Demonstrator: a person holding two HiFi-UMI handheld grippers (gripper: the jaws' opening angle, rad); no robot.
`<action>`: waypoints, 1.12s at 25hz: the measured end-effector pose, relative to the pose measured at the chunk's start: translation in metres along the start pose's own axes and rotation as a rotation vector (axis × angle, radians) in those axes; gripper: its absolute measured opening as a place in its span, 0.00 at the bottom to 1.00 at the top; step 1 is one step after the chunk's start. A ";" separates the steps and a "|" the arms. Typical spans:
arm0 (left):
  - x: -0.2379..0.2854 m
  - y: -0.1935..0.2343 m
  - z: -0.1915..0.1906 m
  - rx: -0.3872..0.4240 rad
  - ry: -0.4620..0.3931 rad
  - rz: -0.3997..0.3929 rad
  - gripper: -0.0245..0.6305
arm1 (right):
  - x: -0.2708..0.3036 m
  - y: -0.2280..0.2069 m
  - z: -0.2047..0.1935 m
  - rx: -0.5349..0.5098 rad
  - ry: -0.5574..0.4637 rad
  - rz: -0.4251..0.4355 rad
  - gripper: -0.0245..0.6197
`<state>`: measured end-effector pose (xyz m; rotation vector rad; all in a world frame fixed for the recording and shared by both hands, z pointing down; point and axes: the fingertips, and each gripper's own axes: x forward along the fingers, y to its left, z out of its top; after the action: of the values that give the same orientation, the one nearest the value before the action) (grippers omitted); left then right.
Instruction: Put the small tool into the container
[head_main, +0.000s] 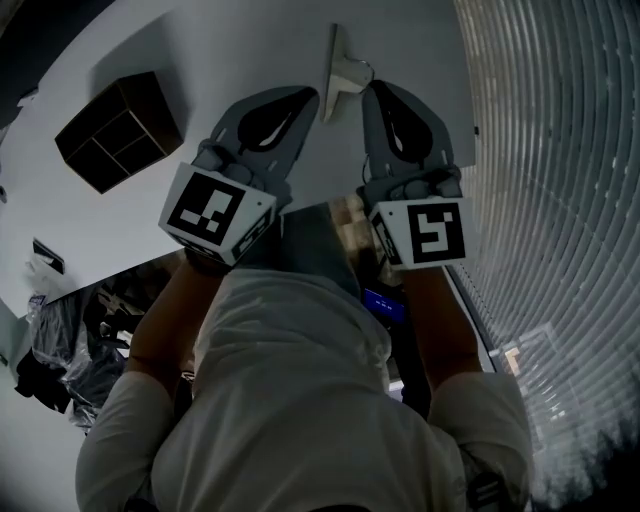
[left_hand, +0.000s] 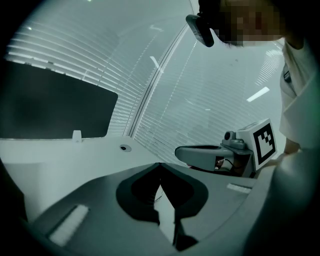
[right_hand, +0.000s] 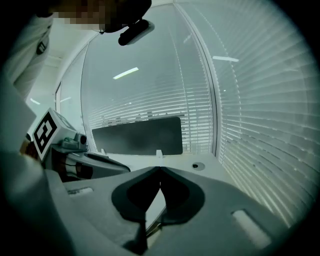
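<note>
A dark brown container (head_main: 120, 130) with several compartments stands on the white table (head_main: 200, 50) at the far left, seen only in the head view. I see no small tool in any view. My left gripper (head_main: 308, 97) and right gripper (head_main: 368, 88) are held side by side close to the person's body, over the table's near edge. Both are shut, tips touching, with nothing between them. In the left gripper view the left gripper (left_hand: 160, 165) has its jaws meeting, with the right gripper (left_hand: 200, 152) beside it. In the right gripper view the right gripper (right_hand: 160, 169) looks the same.
A dark divider panel (right_hand: 137, 136) stands on the table ahead on a white bracket (head_main: 348, 72). A round cable hole (right_hand: 195, 165) lies near it. Window blinds (head_main: 560, 150) run along the right. A cluttered floor (head_main: 70, 340) shows at lower left.
</note>
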<state>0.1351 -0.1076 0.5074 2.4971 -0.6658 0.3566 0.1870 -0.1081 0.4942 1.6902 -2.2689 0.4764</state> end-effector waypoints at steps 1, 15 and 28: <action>0.003 0.001 -0.004 -0.003 0.007 -0.002 0.04 | 0.002 -0.001 -0.006 0.003 0.013 0.004 0.04; 0.040 0.022 -0.048 -0.020 0.086 -0.009 0.04 | 0.019 -0.030 -0.056 0.057 0.122 -0.012 0.04; 0.063 0.033 -0.081 -0.029 0.121 -0.010 0.04 | 0.031 -0.045 -0.093 0.123 0.187 -0.035 0.06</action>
<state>0.1613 -0.1119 0.6114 2.4281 -0.6049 0.4867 0.2229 -0.1079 0.5961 1.6622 -2.1125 0.7467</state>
